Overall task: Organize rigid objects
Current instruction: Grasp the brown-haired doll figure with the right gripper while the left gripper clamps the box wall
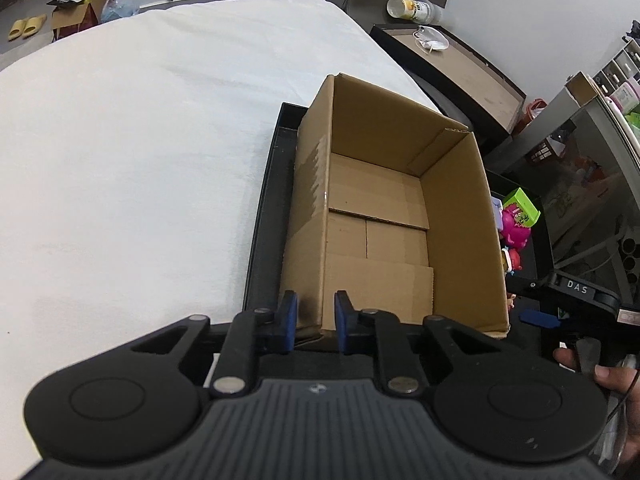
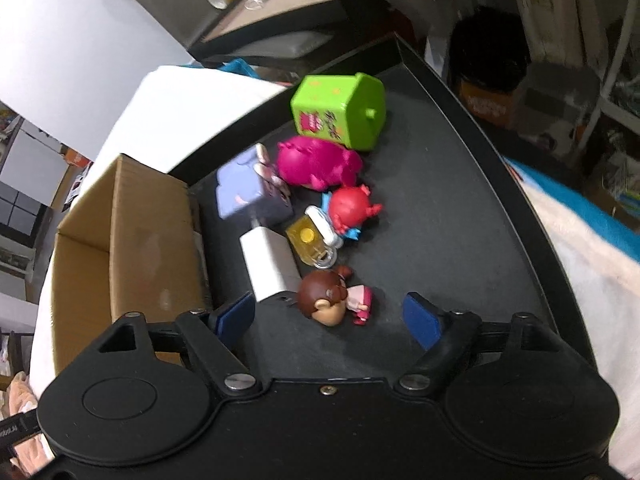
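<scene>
An open, empty cardboard box (image 1: pixel 380 216) stands on a black tray (image 1: pixel 264 208). My left gripper (image 1: pixel 314 318) straddles the box's near left corner wall with its blue pads close on either side; whether they clamp it is unclear. My right gripper (image 2: pixel 332 318) is open over the tray (image 2: pixel 460 208), its pads either side of a brown-haired doll figure (image 2: pixel 332 296). Beyond it lie a white charger (image 2: pixel 270 264), a yellow clear block (image 2: pixel 308 240), a red figure (image 2: pixel 352 204), a magenta toy (image 2: pixel 316 160), a lilac cube (image 2: pixel 250 190) and a green toy bin (image 2: pixel 340 110).
The tray rests on a white bed (image 1: pixel 120 140). A dark side table (image 1: pixel 452 64) with a cup and glasses stands beyond. The box (image 2: pixel 132 236) is left of the toys. Cluttered shelves (image 1: pixel 612 80) are at the right.
</scene>
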A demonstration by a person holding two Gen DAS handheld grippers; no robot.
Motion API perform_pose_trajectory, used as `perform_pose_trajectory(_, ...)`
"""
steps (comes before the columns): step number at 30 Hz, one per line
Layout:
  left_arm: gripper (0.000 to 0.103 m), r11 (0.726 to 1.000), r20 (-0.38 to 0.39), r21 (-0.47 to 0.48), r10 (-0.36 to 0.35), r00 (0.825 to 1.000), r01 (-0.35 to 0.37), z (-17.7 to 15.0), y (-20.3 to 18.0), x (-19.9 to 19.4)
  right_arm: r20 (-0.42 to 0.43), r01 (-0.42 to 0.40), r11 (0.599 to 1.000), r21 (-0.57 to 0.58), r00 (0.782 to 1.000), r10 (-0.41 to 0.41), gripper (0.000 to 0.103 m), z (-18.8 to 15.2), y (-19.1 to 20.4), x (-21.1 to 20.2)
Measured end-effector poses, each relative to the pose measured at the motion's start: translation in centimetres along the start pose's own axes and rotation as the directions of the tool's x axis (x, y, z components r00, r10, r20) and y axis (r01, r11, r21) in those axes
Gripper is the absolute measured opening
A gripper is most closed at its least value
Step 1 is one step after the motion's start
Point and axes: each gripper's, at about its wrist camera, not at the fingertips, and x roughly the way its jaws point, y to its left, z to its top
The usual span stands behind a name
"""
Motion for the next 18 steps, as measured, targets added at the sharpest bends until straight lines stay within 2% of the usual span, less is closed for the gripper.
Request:
perform_pose_trajectory(5,0.018,1.000,-0.009,-0.014,0.000,1.000,0.000,0.0,0.0,0.4,-0.013,0.009,1.000,0.009,1.000,-0.009,0.073,-0.1,0.0,0.9)
perform_pose_trajectory(7,0.015,1.000,-0.004,-0.002,0.011,1.000,-0.011,0.0,-0.1,0.5,-0.015,0.003,1.000,0.007,1.000,-0.003,0.063,-0.1,0.1,1.0)
perform_pose_trajectory(8,0.015,1.000,-0.001,-0.005,0.010,1.000,-0.010,0.0,-0.1,0.4,-0.017,0.002,1.000,-0.001,1.000,-0.002,0.049,-0.1,0.2,1.0)
perform_pose_trajectory(9,0.013,1.000,0.002,-0.007,0.007,1.000,-0.007,0.0,0.1,0.4,-0.017,0.002,1.000,-0.003,1.000,-0.002,0.043,-0.2,0.2,1.0)
perform_pose_trajectory(18,0.013,1.000,0.019,0.019,0.012,1.000,-0.012,-0.6,-0.2,0.2,0.018,0.001,1.000,-0.018,1.000,-0.001,0.042,-1.0,0.1,-0.4)
